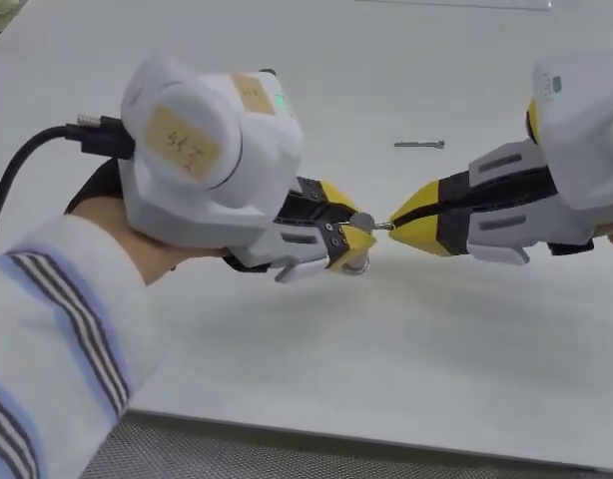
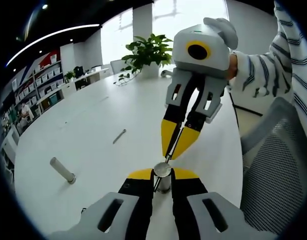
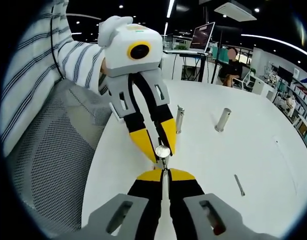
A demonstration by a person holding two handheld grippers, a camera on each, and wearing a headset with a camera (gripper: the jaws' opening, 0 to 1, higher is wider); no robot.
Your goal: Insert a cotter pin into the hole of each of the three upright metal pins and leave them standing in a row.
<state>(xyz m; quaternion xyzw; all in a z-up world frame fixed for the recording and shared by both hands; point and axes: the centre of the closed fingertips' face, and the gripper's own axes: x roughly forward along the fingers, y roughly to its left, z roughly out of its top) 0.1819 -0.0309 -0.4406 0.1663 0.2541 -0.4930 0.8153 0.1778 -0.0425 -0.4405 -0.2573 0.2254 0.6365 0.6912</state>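
Observation:
My left gripper [image 1: 354, 239] is shut on a short metal pin [image 1: 361, 223], whose round head shows between the yellow jaws [image 2: 162, 170]. My right gripper [image 1: 396, 226] faces it tip to tip, shut on a thin cotter pin [image 1: 383, 227]. The cotter pin's end touches the metal pin just under its head [image 3: 162, 150]. Two more metal pins [image 3: 180, 119] [image 3: 223, 120] stand upright on the white table behind. A loose cotter pin [image 1: 419, 145] lies on the table beyond the grippers.
The white table [image 1: 386, 339] spreads wide around both grippers, its front edge near me. A mesh chair [image 2: 278, 150] sits beside the table. A potted plant [image 2: 146, 52] and a monitor [image 3: 202, 36] stand at far ends.

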